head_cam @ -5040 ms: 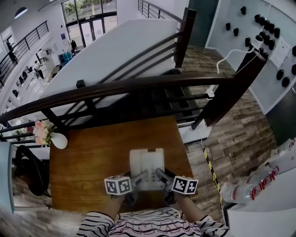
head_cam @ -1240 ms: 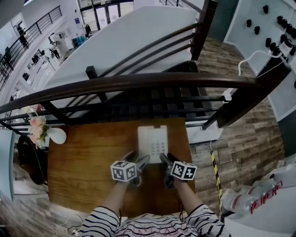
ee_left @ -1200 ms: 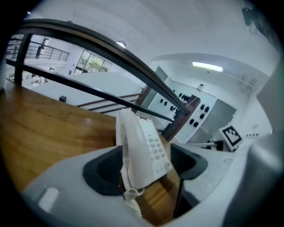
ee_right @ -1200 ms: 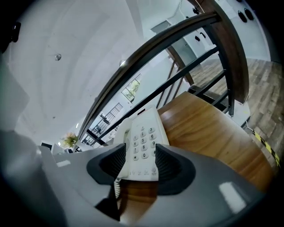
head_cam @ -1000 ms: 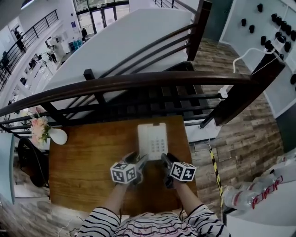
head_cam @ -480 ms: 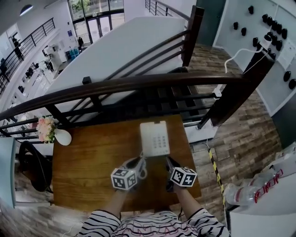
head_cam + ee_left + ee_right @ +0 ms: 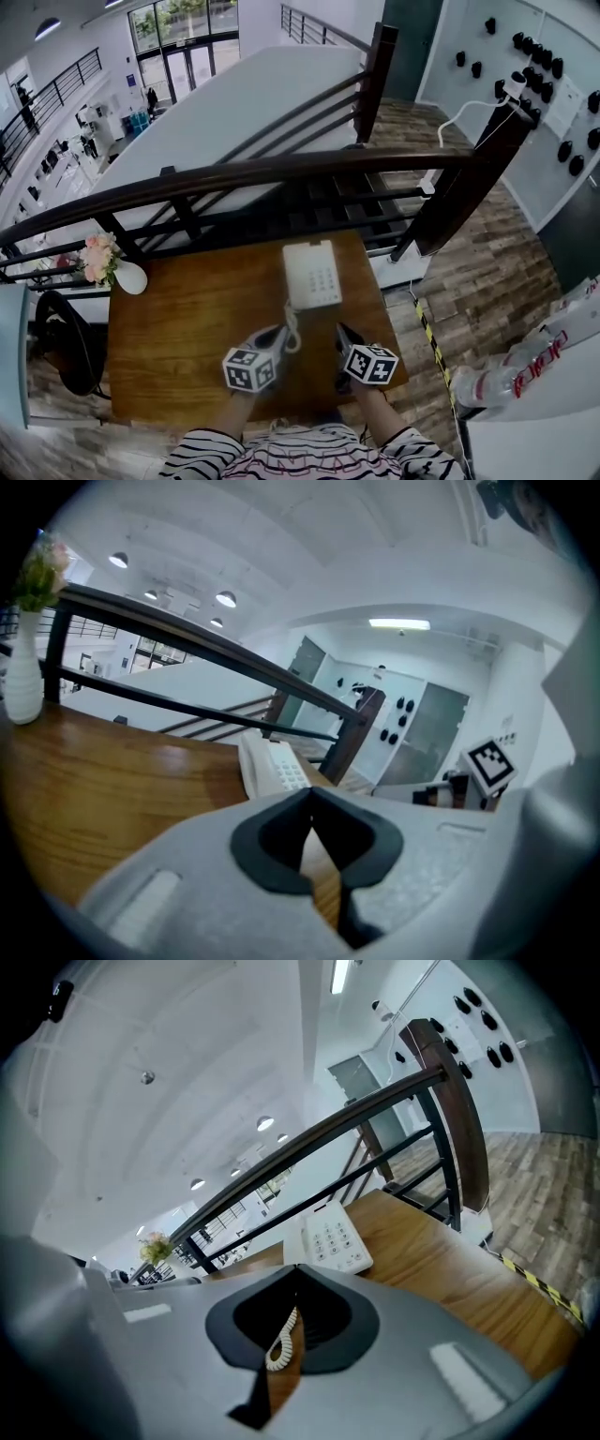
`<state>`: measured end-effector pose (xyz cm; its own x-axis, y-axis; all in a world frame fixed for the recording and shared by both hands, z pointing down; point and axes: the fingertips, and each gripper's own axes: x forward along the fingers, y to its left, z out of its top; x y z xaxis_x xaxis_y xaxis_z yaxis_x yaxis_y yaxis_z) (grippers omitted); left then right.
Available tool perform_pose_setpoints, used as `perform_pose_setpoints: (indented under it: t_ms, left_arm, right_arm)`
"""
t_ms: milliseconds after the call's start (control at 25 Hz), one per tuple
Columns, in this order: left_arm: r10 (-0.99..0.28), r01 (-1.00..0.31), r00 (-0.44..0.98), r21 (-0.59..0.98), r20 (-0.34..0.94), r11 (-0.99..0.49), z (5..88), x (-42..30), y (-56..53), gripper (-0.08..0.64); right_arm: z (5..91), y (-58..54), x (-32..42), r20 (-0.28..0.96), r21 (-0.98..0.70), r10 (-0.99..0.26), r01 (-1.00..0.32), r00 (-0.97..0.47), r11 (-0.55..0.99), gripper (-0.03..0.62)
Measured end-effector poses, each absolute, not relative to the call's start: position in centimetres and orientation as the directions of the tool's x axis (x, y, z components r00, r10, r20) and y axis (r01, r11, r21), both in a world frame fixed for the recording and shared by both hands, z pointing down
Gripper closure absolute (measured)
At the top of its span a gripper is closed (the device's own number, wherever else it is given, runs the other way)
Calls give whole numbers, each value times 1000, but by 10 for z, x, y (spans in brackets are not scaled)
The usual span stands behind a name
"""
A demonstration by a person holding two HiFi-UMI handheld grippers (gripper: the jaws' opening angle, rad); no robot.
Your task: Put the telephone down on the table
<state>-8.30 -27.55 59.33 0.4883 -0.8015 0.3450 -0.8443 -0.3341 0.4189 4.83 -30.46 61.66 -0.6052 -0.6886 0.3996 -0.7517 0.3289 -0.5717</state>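
The telephone (image 7: pixel 311 274) lies flat by the bench's (image 7: pixel 178 319) far edge, apparently already set down, so the left gripper (image 7: pixel 274 336) and right gripper (image 7: pixel 345 335) hang near it, fingers just clenched shut on nothing.

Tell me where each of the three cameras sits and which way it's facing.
Head view: on the person's head, facing steeply down at the table and telephone; shows left gripper, right gripper, striped sleeves.
Left gripper view: on that gripper, looking along its just-closed, empty jaws at the telephone.
Right gripper view: on that gripper, looking along its just-closed, empty jaws at the telephone and railing.
Shared: all three show the telephone on the table.
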Motion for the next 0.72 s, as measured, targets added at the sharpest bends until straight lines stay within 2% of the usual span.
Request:
perform_pose_setpoints:
  t_ms: [720]
  left_arm:
    - [-792, -842, 513, 373, 331, -390, 573, -107, -145, 557]
  right_arm:
    - [594, -166, 31, 378, -554, -725, -768, -575, 320, 592]
